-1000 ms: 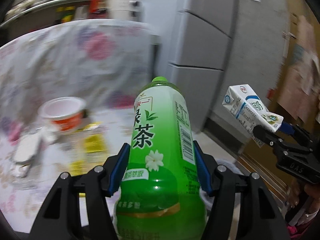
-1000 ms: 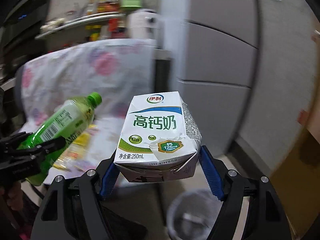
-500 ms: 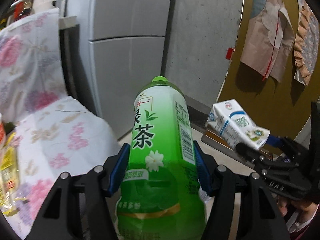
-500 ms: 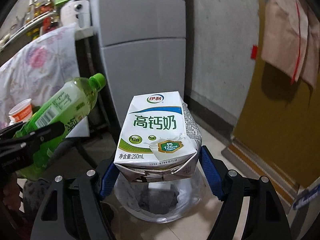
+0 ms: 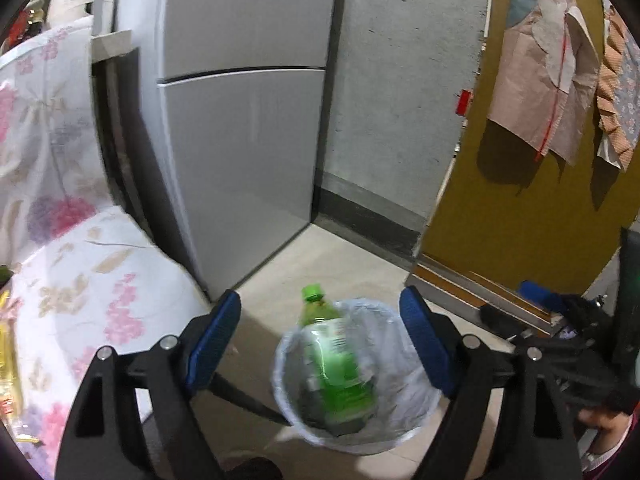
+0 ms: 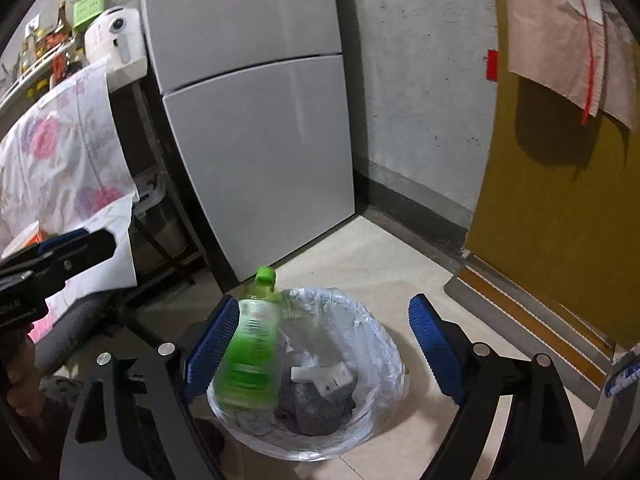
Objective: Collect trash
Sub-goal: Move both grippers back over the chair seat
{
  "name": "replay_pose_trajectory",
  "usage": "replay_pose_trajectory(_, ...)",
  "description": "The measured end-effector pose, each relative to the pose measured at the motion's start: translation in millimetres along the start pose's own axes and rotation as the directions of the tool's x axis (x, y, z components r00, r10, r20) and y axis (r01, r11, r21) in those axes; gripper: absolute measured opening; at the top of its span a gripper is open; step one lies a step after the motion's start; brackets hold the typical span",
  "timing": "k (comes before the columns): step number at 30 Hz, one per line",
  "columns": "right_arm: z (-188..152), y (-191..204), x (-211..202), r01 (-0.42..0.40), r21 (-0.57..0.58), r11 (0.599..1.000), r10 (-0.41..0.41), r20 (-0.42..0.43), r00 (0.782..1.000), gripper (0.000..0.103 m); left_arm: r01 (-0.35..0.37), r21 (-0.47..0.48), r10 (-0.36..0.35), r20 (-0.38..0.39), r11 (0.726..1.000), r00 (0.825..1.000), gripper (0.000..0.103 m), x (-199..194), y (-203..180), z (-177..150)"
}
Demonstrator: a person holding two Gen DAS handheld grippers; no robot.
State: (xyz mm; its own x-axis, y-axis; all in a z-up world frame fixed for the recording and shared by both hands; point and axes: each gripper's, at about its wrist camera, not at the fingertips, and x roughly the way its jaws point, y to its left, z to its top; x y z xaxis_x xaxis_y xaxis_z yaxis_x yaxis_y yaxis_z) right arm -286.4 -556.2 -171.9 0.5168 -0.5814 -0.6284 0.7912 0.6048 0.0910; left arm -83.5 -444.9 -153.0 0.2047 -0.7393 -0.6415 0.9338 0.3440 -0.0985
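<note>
Trash bin (image 6: pixel 384 364) — lined with a clear plastic bag — stands on the tiled floor (image 6: pixel 384 272) near the lower front corner of a grey refrigerator (image 6: pixel 256 128). Green tea bottle (image 6: pixel 250 356), blurred, is upright with its base inside the bin at the left part of the rim and its green cap above the rim; in the left wrist view the same bottle (image 5: pixel 336 364) shows inside the bag. White milk carton (image 6: pixel 324 376) lies at the bottom of the bin on dark grey contents.

Left gripper (image 5: pixel 320 340) is above the bin, jaws wide apart, having just been opening, with nothing pressed between the blue pads; the bottle sits below and clear of them. Right gripper (image 6: pixel 322 344) is likewise above the bin, jaws wide apart and just been opening, nothing gripped.

Floral cloth (image 5: pixel 80 280) covers a surface at the left of the bin. A yellow door (image 6: pixel 560 208) stands at the right, with cloth hung on it.
</note>
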Motion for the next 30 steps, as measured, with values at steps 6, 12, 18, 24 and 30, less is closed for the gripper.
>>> replay_pose_trajectory(6,24,29,-36,-0.019,-0.04,0.999,0.022,0.09,0.996,0.086,-0.082,-0.038,0.082,0.012,0.996,0.997,0.08,-32,29,0)
replay_pose_trajectory(12,46,76,-71,-0.066,-0.094,0.993,0.08,0.15,0.985,0.086,-0.18,-0.093,0.182,0.018,0.979,0.983,0.08,-83,73,-13)
replay_pose_trajectory(18,53,146,-88,-0.178,-0.182,0.967,0.207,0.155,0.966,0.086,-0.293,-0.162,0.295,-0.011,0.942,0.955,0.08,-138,120,-41)
replay_pose_trajectory(24,41,239,-87,-0.328,-0.328,0.886,0.373,0.084,0.924,0.086,-0.436,-0.257,0.432,-0.076,0.862,0.899,0.08,-199,177,-85)
replay_pose_trajectory(30,20,318,-74,-0.442,-0.411,0.798,0.485,0.003,0.874,0.086,-0.546,-0.372,0.534,-0.144,0.751,0.833,0.08,-252,236,-129)
